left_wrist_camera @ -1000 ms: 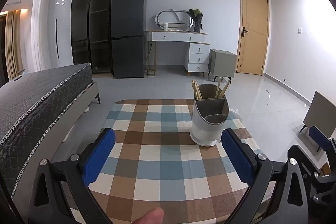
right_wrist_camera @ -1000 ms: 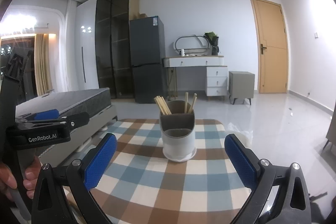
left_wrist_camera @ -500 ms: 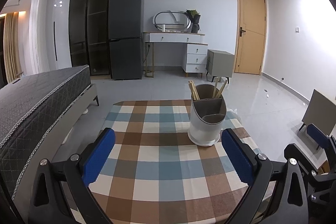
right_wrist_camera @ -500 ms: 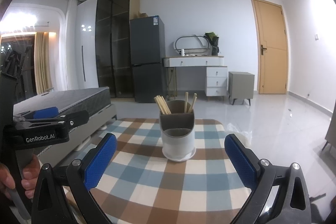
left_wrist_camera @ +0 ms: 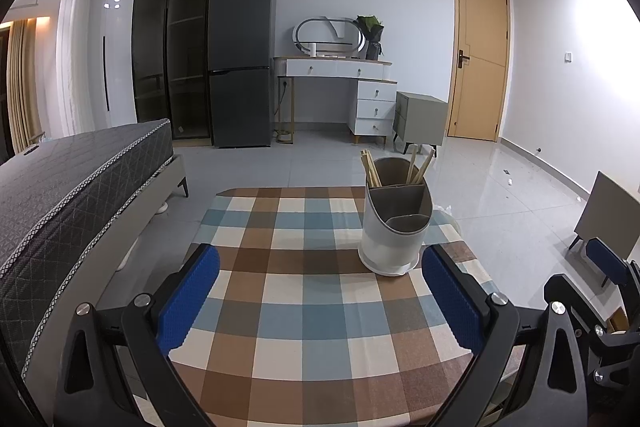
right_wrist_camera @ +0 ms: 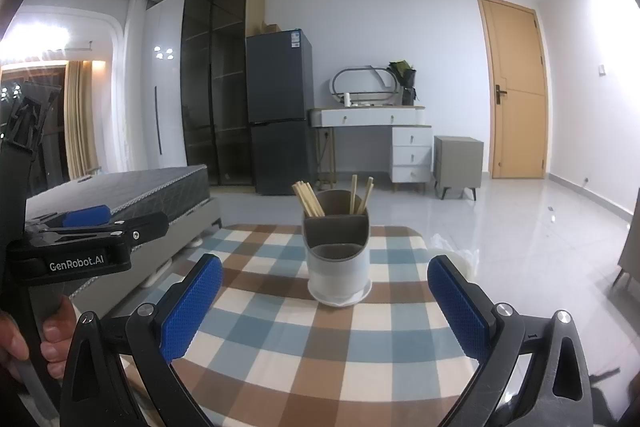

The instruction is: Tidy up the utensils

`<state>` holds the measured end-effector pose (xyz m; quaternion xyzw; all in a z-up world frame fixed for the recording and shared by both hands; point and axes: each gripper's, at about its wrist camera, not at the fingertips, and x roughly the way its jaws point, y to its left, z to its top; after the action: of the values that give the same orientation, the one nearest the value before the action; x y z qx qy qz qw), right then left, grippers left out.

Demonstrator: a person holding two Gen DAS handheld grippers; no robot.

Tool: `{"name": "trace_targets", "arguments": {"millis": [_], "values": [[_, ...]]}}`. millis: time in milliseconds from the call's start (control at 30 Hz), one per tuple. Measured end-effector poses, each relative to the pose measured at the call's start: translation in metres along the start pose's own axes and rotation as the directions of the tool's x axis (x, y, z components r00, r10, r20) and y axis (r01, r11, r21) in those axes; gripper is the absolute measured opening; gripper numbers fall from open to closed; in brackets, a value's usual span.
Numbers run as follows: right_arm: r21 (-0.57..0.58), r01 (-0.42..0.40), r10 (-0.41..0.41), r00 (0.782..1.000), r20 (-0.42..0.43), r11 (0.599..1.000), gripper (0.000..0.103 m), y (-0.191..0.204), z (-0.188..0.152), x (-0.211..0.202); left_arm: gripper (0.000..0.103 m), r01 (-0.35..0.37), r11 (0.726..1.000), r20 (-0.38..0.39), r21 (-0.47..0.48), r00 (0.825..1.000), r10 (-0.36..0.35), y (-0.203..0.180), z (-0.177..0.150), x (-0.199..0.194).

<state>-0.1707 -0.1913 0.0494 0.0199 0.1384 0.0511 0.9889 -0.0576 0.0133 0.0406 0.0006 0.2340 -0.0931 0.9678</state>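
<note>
A white and grey utensil holder stands on the checked tablecloth, toward the far right of the table. Several wooden chopsticks stick up from its back compartment; the front compartment looks bare. My left gripper hangs open over the near part of the table, nothing between its blue pads. My right gripper is open too, facing the holder from a short distance. The left gripper's body, held by a hand, shows at the left of the right wrist view.
A bed with a dark quilted mattress runs close along the table's left side. Tiled floor lies beyond the table. A fridge, a white dressing table, a grey cabinet and a door line the far wall.
The left wrist camera has tilted up slightly, and a fingertip at its bottom edge a second ago is out of sight. The right view has barely shifted. Both grippers stayed open.
</note>
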Motion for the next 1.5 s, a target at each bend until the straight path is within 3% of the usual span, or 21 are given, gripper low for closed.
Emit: {"name": "trace_targets", "arguments": {"millis": [1500], "values": [[-0.004, 0.009, -0.009, 1.000, -0.015, 1.000, 0.103, -0.0009, -0.0045, 0.0025, 0.099, 0.019, 0.999, -0.002, -0.034, 1.000, -0.019, 0.0021, 0.0003, -0.0036]]}}
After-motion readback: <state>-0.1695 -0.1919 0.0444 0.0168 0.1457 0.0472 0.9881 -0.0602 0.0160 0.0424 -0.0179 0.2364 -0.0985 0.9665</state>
